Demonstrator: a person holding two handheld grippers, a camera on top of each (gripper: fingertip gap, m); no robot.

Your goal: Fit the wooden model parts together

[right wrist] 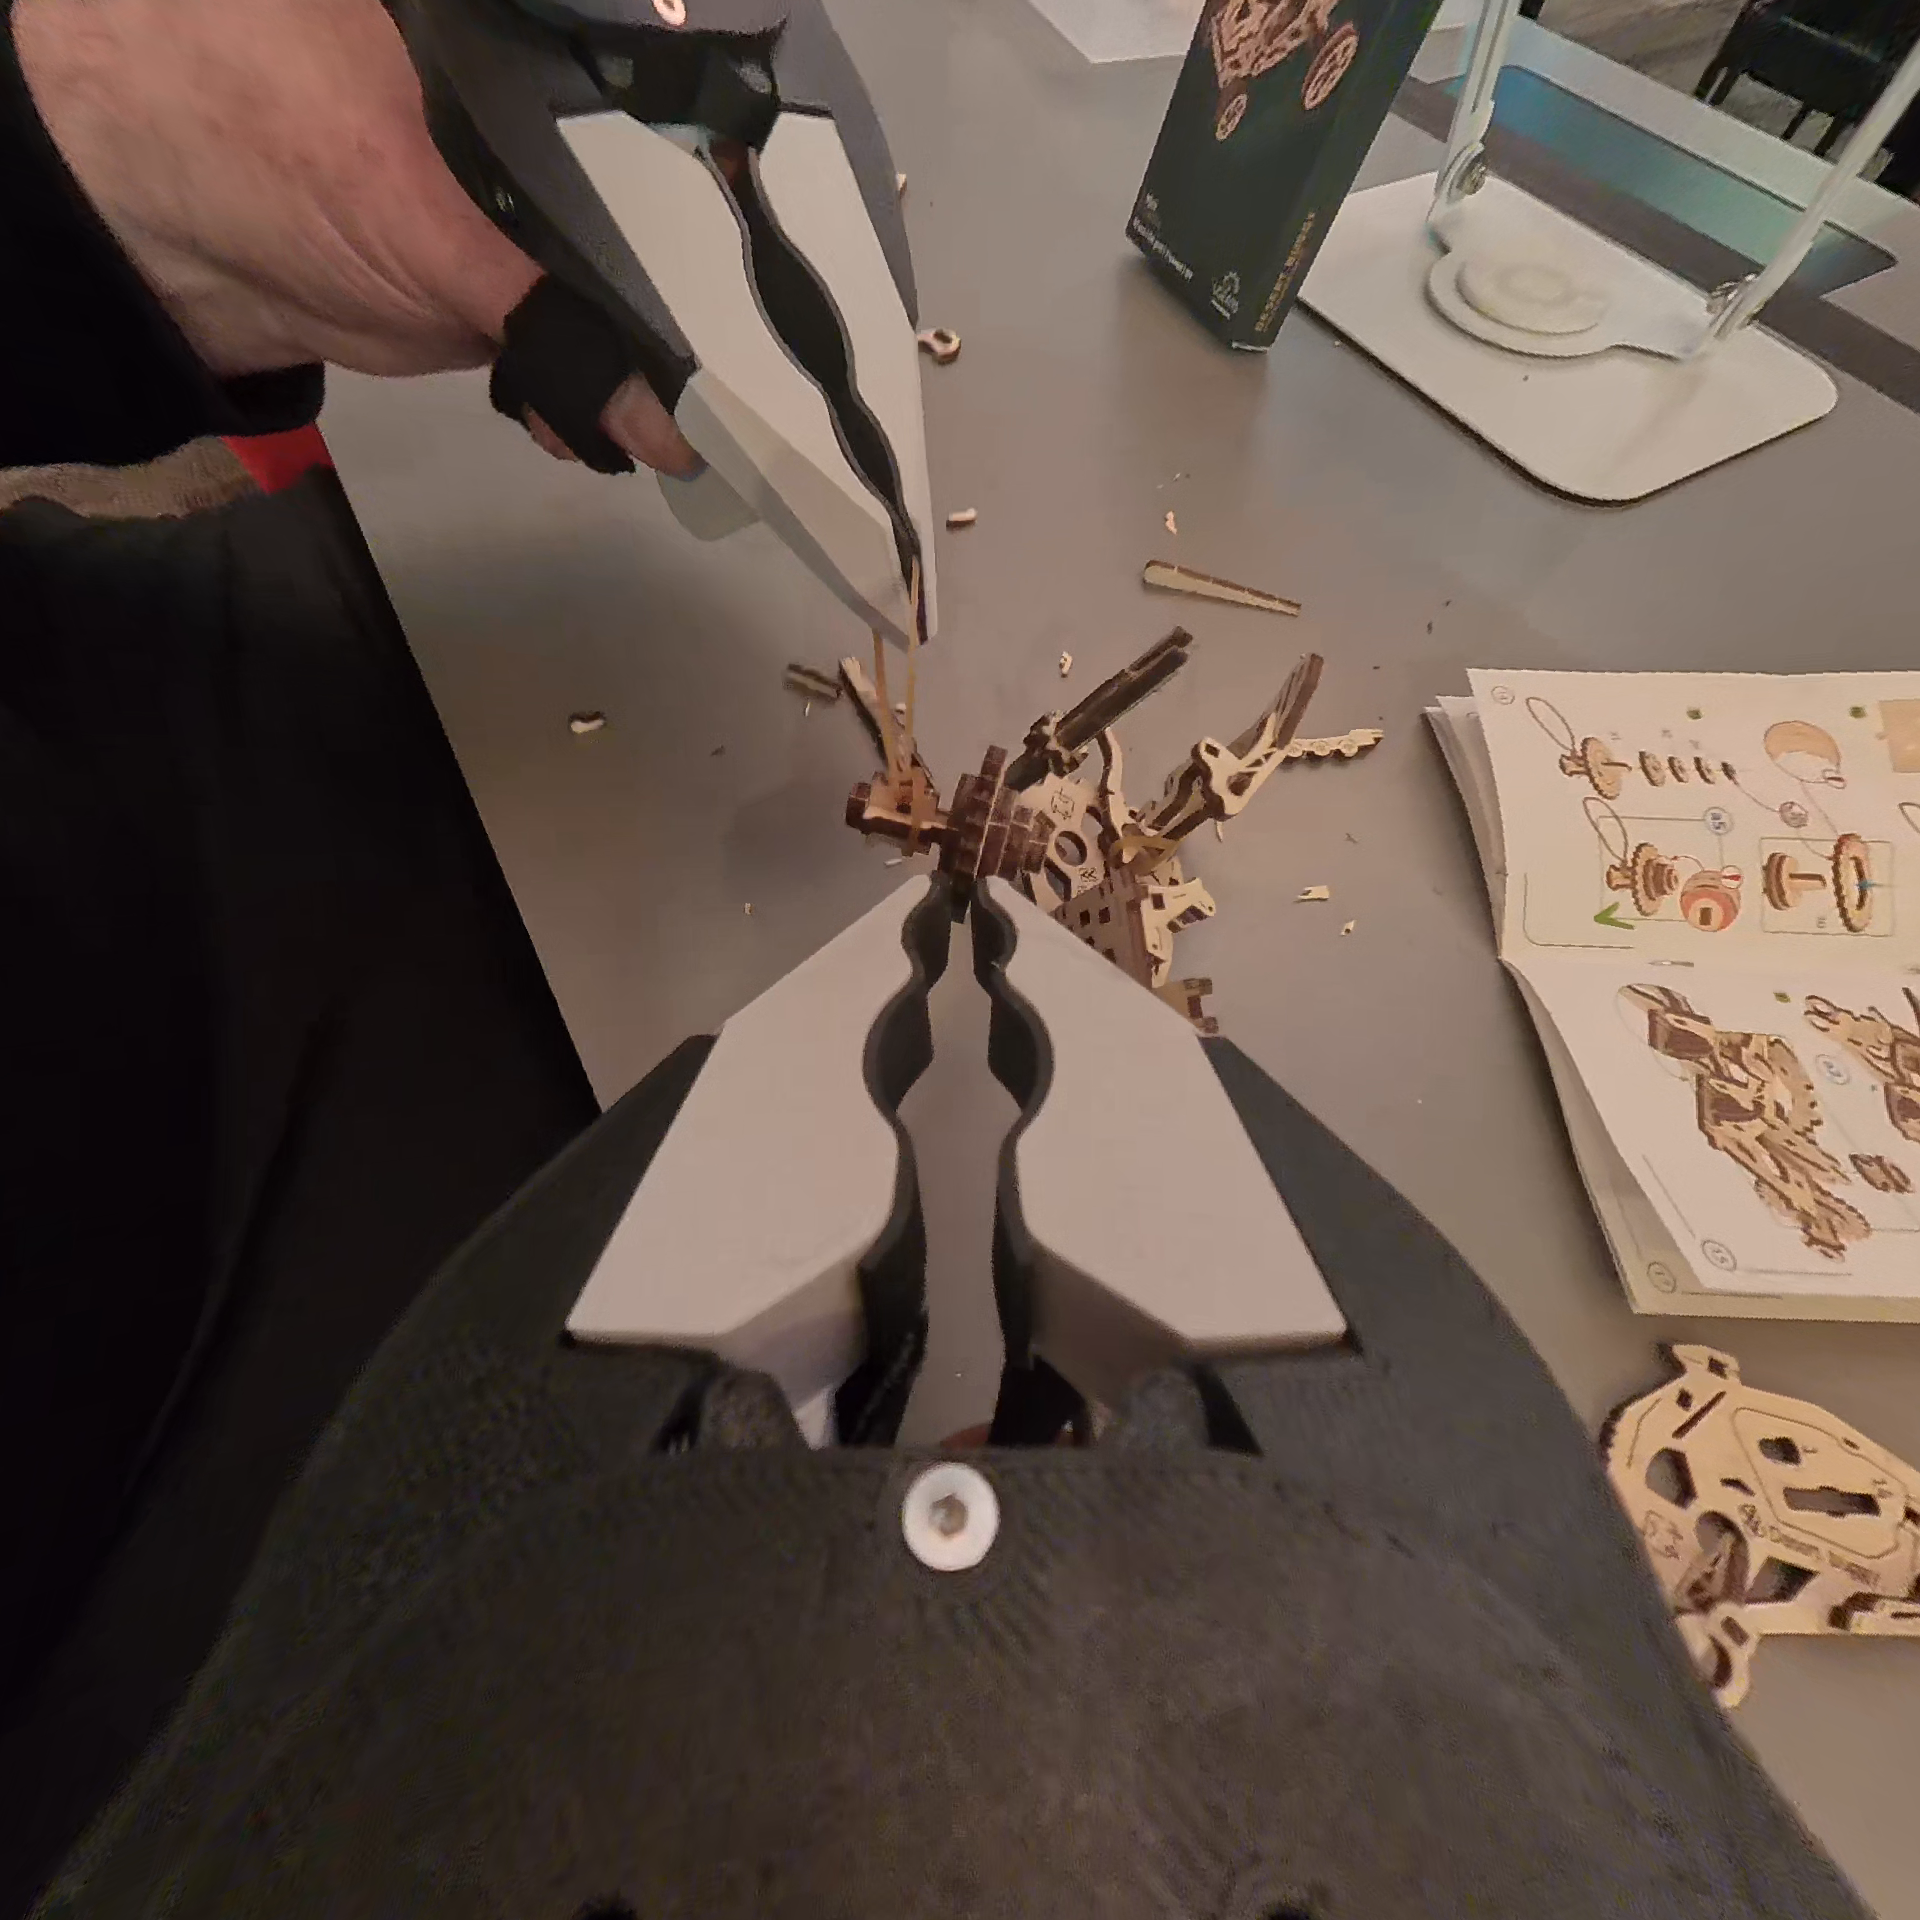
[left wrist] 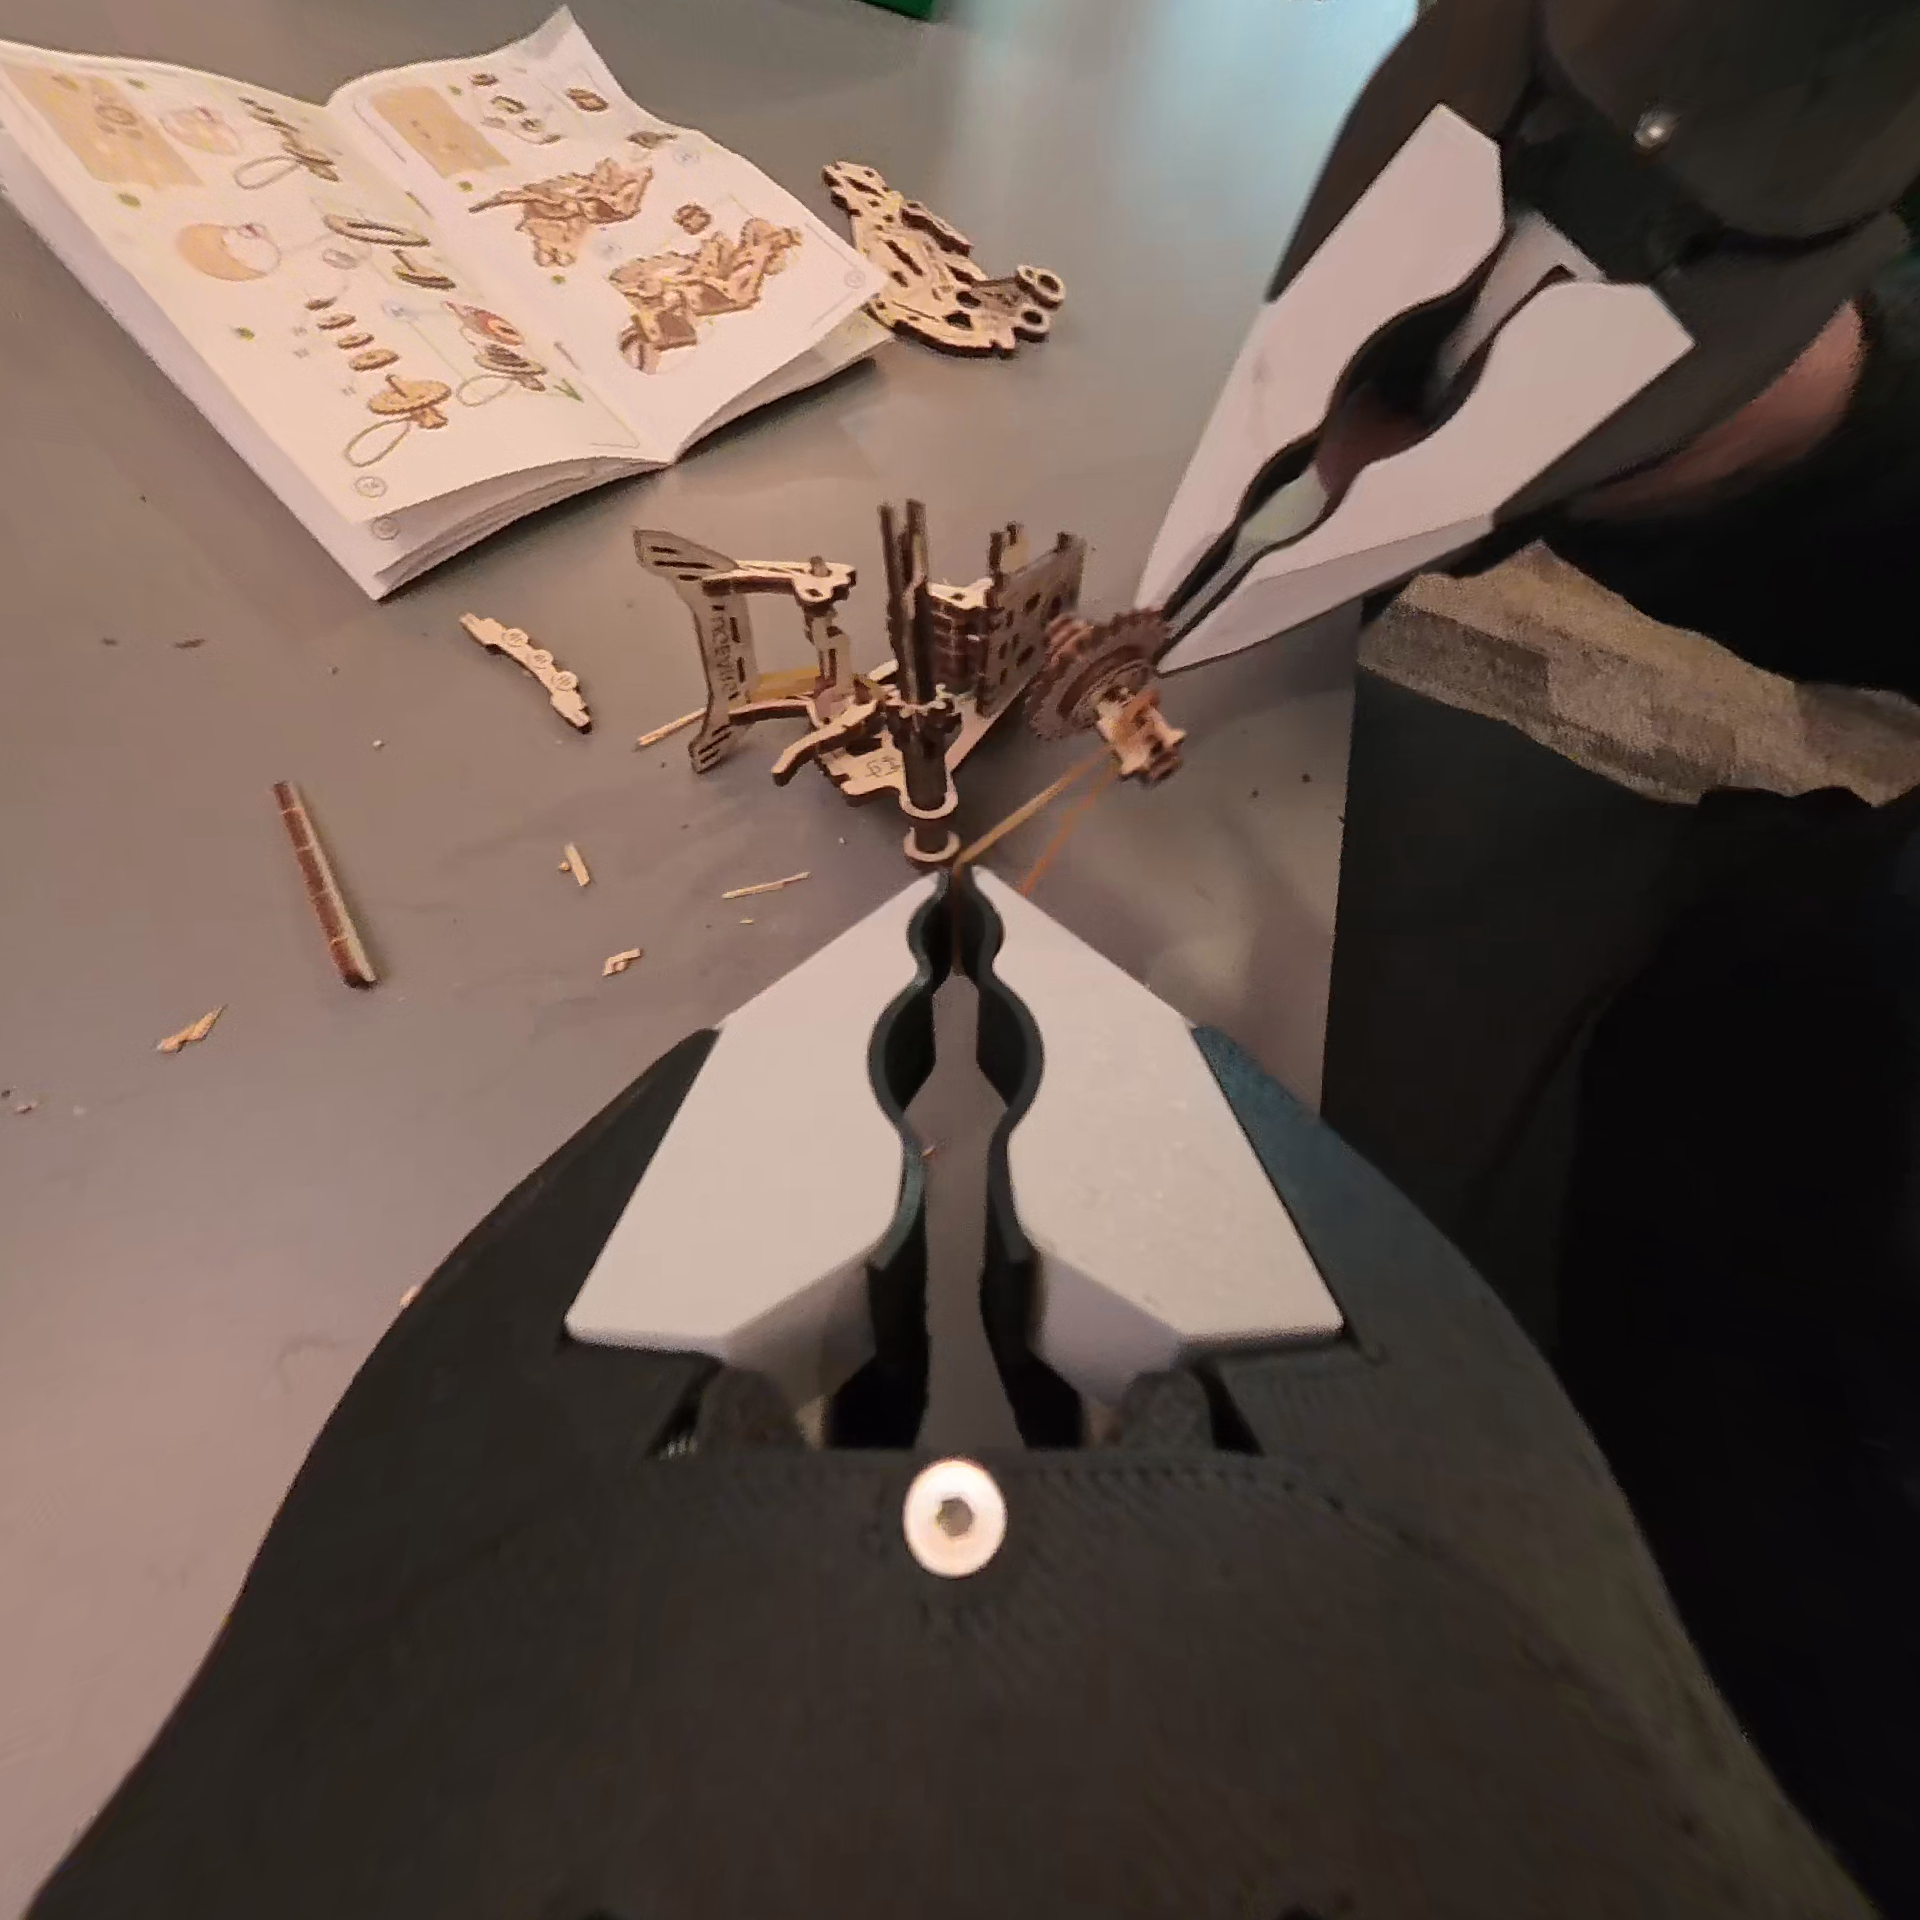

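Right wrist view alone shows dark box point(right wrist: 1262, 177), white stand point(right wrist: 1621, 343)

Open grey table point(left wrist: 187, 1195) on the near left of the wooden model point(left wrist: 831, 665), broken only by a loose wooden strip point(left wrist: 324, 885) and splinters. Blocked behind by the open instruction booklet point(left wrist: 416, 301) and a flat cut-out sheet point(left wrist: 935, 260). Barred on the right by the right gripper point(left wrist: 1169, 639) at the gear assembly point(left wrist: 1101, 675), with a taut rubber band point(left wrist: 1029, 821) stretched to the left gripper point(left wrist: 956, 883). Farther off, a dark box point(right wrist: 1268, 177) and a white stand point(right wrist: 1579, 343).
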